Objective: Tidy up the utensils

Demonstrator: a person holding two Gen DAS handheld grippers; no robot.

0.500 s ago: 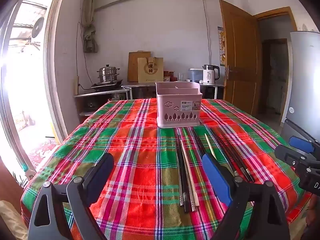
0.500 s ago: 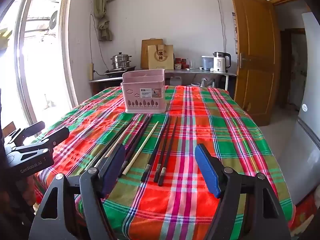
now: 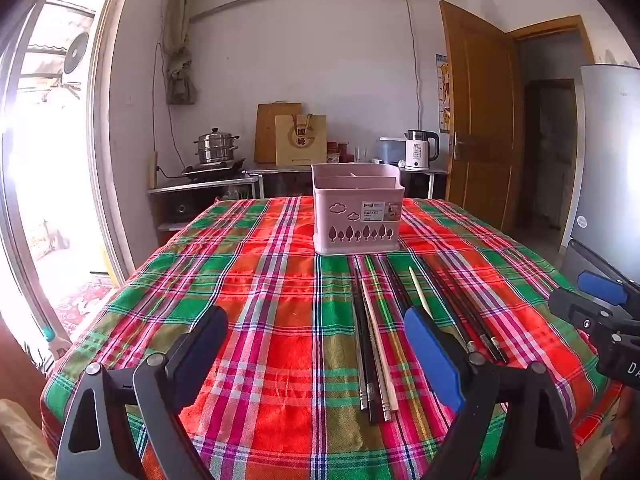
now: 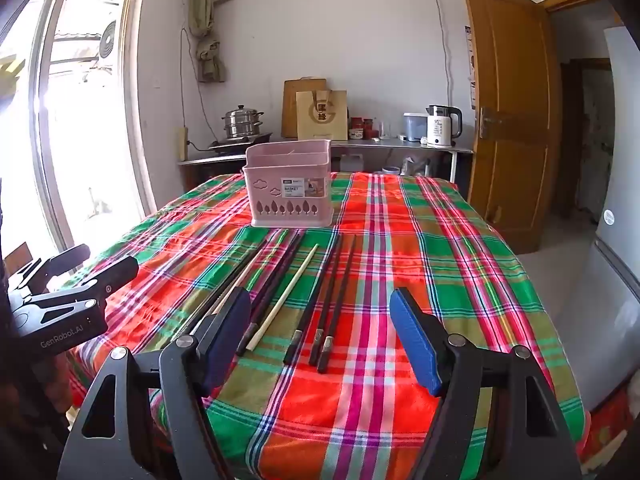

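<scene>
Both grippers hover with jaws wide apart and empty — right gripper (image 4: 320, 332), left gripper (image 3: 316, 344). Chopsticks (image 4: 328, 300) lie lengthwise between the right jaws, the pink basket (image 4: 290, 188) beyond them. Best to lower over one pair only — and clamp near the ends.

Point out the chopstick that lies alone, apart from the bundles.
The pale chopstick: it lies by itself between the left bundle and the three dark chopsticks, and it is light-coloured.

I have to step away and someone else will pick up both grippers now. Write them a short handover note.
Left gripper: open, empty, above the plaid tablecloth.
Right gripper: open, empty, just short of the chopsticks' near ends.
Chopsticks: all lying loose on the cloth in front of the pink basket.
Done: nothing; no chopsticks show in the basket.
Left: pick up every chopstick and stand it in the basket.
</scene>
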